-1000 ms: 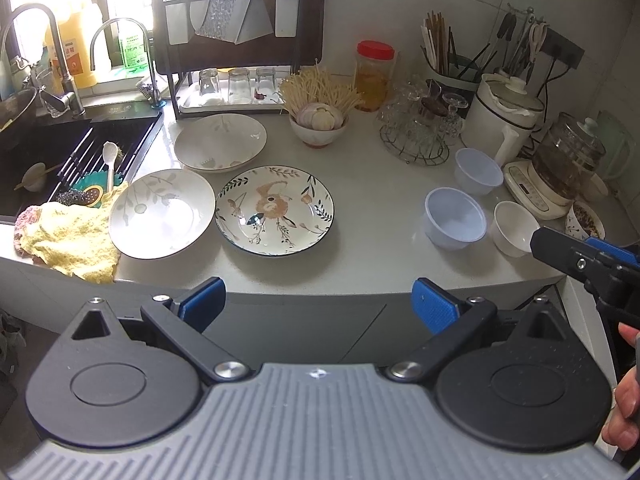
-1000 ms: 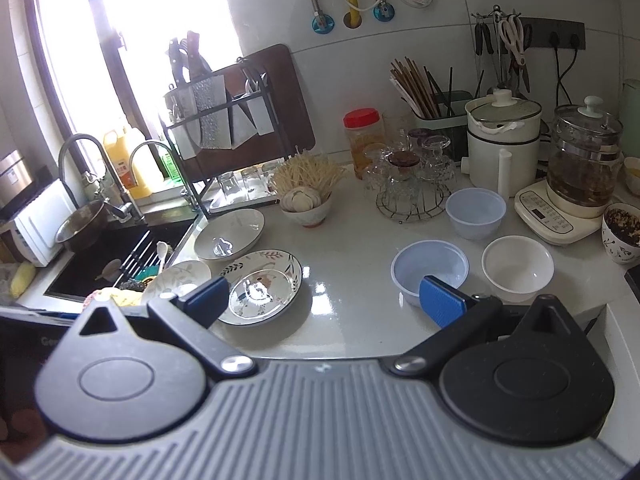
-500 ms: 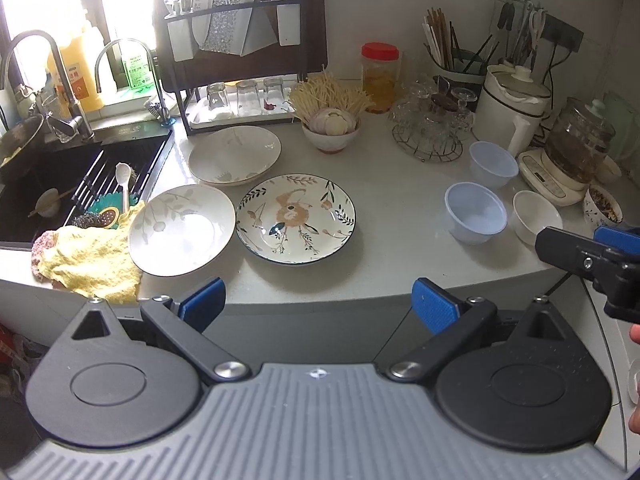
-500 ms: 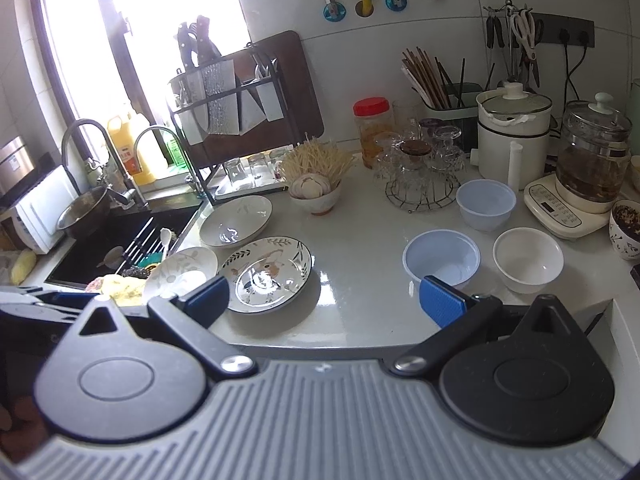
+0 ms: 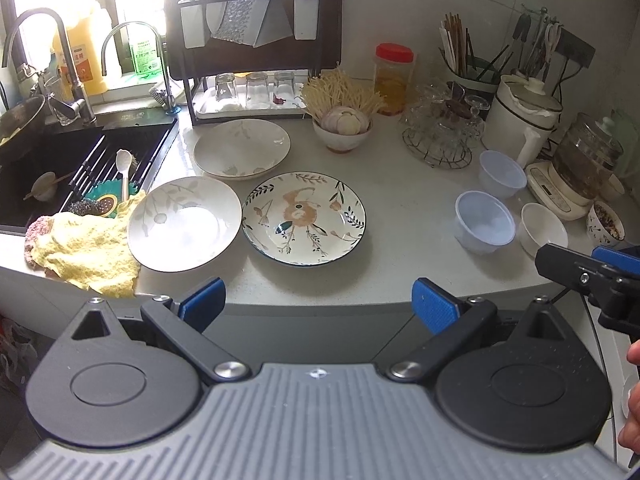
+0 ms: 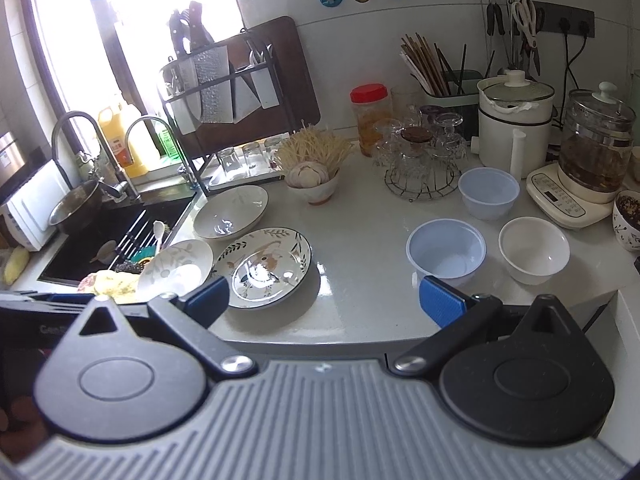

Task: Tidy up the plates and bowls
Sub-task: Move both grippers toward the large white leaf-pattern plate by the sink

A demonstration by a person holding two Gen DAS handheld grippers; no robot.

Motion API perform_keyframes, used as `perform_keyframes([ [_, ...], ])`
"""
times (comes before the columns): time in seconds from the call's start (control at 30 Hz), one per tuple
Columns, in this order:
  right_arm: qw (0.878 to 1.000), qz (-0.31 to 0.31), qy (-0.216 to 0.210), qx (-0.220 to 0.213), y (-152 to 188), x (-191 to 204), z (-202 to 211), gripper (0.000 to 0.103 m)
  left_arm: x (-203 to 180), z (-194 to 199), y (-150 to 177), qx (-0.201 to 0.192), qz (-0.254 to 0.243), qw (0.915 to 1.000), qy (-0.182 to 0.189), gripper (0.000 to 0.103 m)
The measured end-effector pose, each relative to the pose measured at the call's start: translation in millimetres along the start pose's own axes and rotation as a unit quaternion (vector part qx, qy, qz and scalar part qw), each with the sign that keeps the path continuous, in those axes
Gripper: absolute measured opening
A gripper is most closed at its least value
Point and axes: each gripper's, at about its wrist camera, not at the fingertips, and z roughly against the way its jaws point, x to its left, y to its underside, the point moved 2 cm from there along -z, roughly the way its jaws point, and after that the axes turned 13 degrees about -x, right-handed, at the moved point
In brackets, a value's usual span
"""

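Three plates lie on the white counter: a flower-patterned plate [image 5: 304, 218] [image 6: 266, 266], a pale leaf plate [image 5: 184, 223] [image 6: 176, 266] left of it, and another leaf plate [image 5: 242, 149] [image 6: 231, 211] behind. To the right stand two pale blue plastic bowls [image 5: 485, 222] [image 5: 502, 174] [image 6: 446, 247] [image 6: 488, 193] and a white bowl [image 5: 543, 226] [image 6: 534, 249]. My left gripper [image 5: 318, 306] is open and empty, in front of the counter edge below the patterned plate. My right gripper [image 6: 324, 298] is open and empty, in front of the counter edge; it also shows at the right edge of the left wrist view [image 5: 588, 270].
A black sink [image 5: 60, 160] with a spoon and scrubbers is at the left, a yellow cloth [image 5: 88, 248] on its edge. A dish rack [image 5: 248, 60], a bowl of garlic and noodles [image 5: 342, 128], a glass stand [image 5: 440, 132], a cooker [image 5: 524, 114] and a kettle [image 5: 584, 164] line the back.
Both grippers have moved nearer to the counter and a little higher; the plates and bowls sit lower and larger in view. Nothing on the counter has moved.
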Motion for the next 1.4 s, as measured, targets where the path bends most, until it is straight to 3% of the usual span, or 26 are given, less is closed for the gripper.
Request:
perform_keyframes([
  [0.27, 1.0, -0.004, 0.021, -0.008, -5.9, 7.4, -9.7, 0.103, 13.1, -1.9, -15.4, -0.027, 0.006, 0.9996, 0.011, 0.101],
  [0.4, 1.0, -0.008, 0.026, -0.015, -8.0, 13.8, -16.6, 0.103, 20.6, -8.9, -16.9, -0.021, 0.0, 0.9994, 0.026, 0.101],
  [0.67, 1.0, -0.01, 0.023, -0.016, -6.0, 46.5, -35.1, 0.103, 63.8, -27.7, -21.2, -0.022, 0.013, 0.9989, 0.04, 0.101],
  [1.0, 0.999, -0.016, 0.031, -0.038, -3.7, 98.7, -37.9, 0.103, 118.7, -15.6, -34.4, -0.047, -0.009, 0.9977, 0.047, 0.101],
  [1.4, 0.998, -0.026, 0.051, -0.024, 6.9, 126.0, -43.2, 0.103, 159.0, -23.9, -29.4, -0.027, 0.01, 0.9977, 0.062, 0.101],
])
